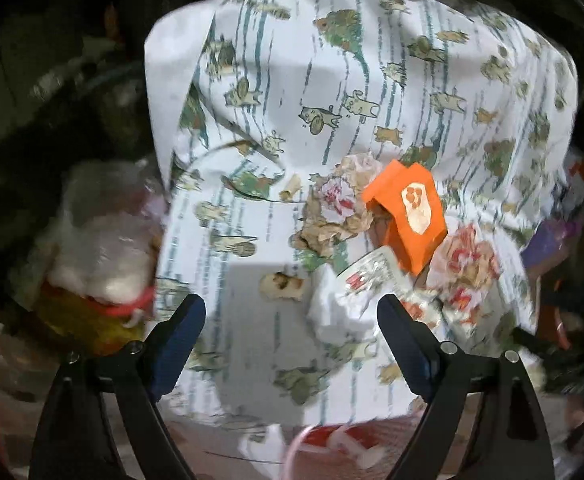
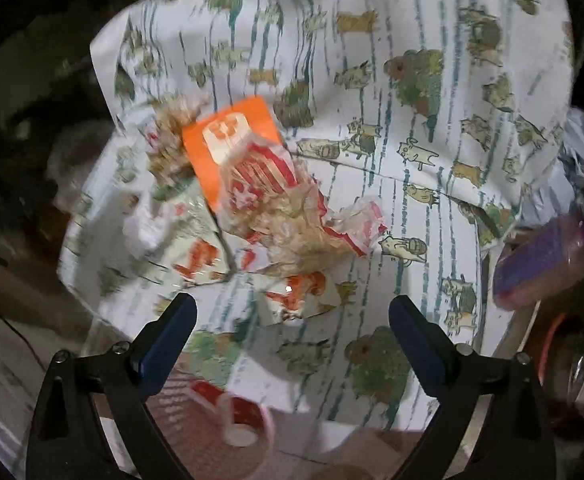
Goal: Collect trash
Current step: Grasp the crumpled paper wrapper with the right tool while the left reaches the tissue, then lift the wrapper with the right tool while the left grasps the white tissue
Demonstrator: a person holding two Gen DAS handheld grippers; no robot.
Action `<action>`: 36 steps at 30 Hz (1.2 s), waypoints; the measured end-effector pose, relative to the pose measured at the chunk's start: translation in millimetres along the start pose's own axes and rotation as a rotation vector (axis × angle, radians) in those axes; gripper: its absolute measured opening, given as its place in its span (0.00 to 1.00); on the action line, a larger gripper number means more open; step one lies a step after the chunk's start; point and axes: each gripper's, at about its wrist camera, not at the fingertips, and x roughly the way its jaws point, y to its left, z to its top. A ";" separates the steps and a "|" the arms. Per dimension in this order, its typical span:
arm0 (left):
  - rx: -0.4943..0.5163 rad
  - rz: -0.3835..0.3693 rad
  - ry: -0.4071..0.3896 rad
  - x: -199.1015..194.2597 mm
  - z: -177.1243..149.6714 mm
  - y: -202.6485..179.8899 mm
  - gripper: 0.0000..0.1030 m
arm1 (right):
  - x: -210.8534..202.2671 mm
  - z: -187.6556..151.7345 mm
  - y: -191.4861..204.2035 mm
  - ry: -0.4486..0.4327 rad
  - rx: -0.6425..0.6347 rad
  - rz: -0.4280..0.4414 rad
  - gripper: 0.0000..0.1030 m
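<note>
Both the left tongs point(image 1: 292, 312) and right tongs point(image 2: 292, 312) are hanging wide apart, gripping nothing, above the cloth-covered bench point(image 1: 371, 80). The orange carton point(image 1: 411, 208) and crumpled wrappers point(image 2: 292, 220) are lying mid-bench.

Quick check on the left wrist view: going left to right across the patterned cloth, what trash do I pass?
Small pale scrap → crumpled brown wrapper → orange carton → crumpled red-and-white wrapper. The white packet below the carton overlaps it, so I leave it out.
</note>
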 end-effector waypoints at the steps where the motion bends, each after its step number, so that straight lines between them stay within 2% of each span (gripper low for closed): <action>1: -0.016 0.005 0.015 6.2 2.9 0.0 0.87 | 5.5 1.1 -0.2 0.005 -0.004 -0.012 0.93; 5: -0.080 -0.007 0.081 31.8 12.3 3.3 0.87 | 20.7 13.2 -4.1 0.000 0.006 -0.045 0.93; 9: -0.144 0.002 0.139 51.7 14.5 3.1 0.87 | 41.3 25.1 -11.7 0.046 0.074 -0.025 0.93; 12: -0.155 -0.027 0.178 62.7 14.1 -0.1 0.87 | 58.4 29.6 -18.6 0.092 0.151 -0.001 0.93; 17: -0.170 0.010 0.240 84.9 10.8 1.2 0.87 | 78.2 30.0 -28.7 0.145 0.248 0.026 0.93; 20: -0.157 0.030 0.254 97.1 8.5 0.3 0.87 | 80.2 30.3 -30.9 0.143 0.280 0.056 0.93; 23: -0.086 0.059 0.242 103.0 6.7 -9.5 0.87 | 77.2 30.2 -26.7 0.134 0.249 0.045 0.80; 25: -0.027 0.089 0.223 104.2 5.8 -18.4 0.87 | 74.6 30.2 -22.5 0.128 0.225 0.029 0.58; 26: 0.015 0.095 0.200 102.4 4.3 -26.2 0.87 | 73.2 30.6 -21.9 0.122 0.220 0.026 0.53; 28: 0.062 0.096 0.182 99.5 2.6 -35.4 0.87 | 72.5 34.0 -22.1 0.111 0.217 0.028 0.36; 30: 0.120 0.111 0.176 97.7 0.1 -46.7 0.87 | 67.9 36.0 -23.5 0.089 0.222 0.030 0.32; 31: 0.144 0.108 0.173 97.2 -1.4 -51.1 0.88 | 64.5 36.5 -24.3 0.076 0.227 0.034 0.28; 32: 0.169 0.113 0.179 98.6 -3.5 -56.0 0.94 | 60.3 37.5 -25.0 0.063 0.231 0.041 0.27; 34: 0.187 0.121 0.184 102.1 -5.7 -59.8 1.00 | 51.7 39.8 -27.5 0.032 0.243 0.060 0.25; 36: 0.187 0.132 0.205 108.8 -7.7 -59.4 1.00 | 41.3 39.7 -29.8 0.004 0.247 0.075 0.23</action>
